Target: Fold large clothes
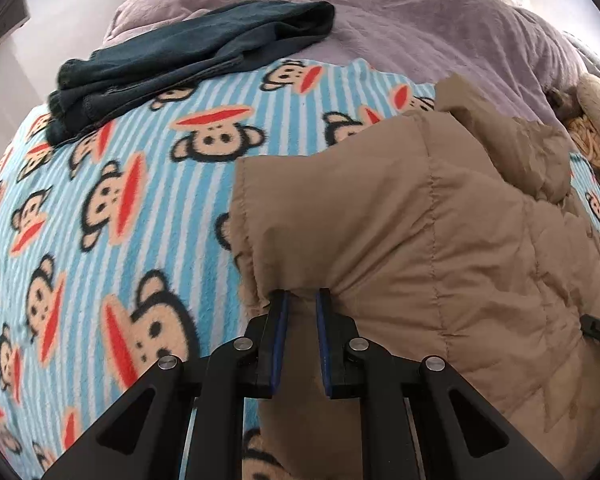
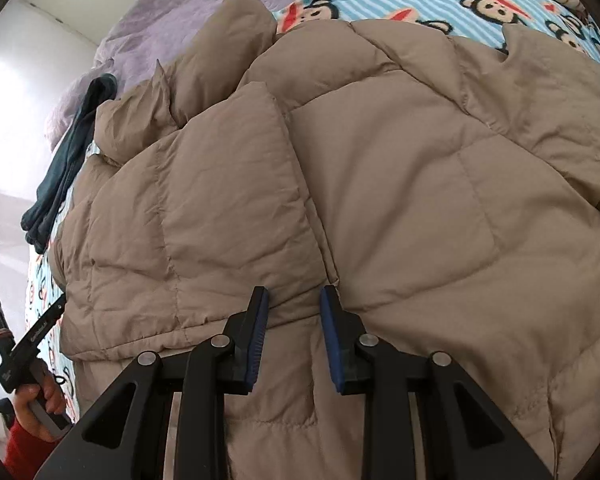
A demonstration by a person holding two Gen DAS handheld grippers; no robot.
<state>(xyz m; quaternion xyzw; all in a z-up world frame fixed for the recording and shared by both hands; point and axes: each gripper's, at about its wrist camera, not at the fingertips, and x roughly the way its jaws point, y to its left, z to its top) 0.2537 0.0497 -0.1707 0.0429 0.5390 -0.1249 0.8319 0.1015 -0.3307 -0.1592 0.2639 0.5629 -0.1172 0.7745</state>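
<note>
Blue-padded fingers point(image 1: 281, 312) of the left gripper point(image 1: 302, 294) stand narrowly parted and pinch a bunched fold of the tan puffer jacket point(image 1: 440, 216) at its near left edge, the cloth gathered between the pads; fingers point(image 2: 260, 312) of the right gripper point(image 2: 294, 290) stand somewhat wider, their tips against the quilted jacket point(image 2: 400, 168) where a folded-over panel meets the main body, though whether any cloth is actually clamped between them I cannot tell; at the lower left of the right wrist view a hand point(image 2: 40, 396) in a red sleeve grips the handle of the left gripper point(image 2: 32, 336) beside the jacket's edge. Beneath the jacket lies a blue-striped monkey-print blanket point(image 1: 112, 184), the jacket spread over its right part; farther back on that blanket's left rests a dark teal garment point(image 1: 188, 52), loosely folded, apart from the jacket; beyond both spreads a lilac plush bedcover point(image 1: 440, 28); at the far right edge sits a beige plush toy point(image 1: 598, 108).
</note>
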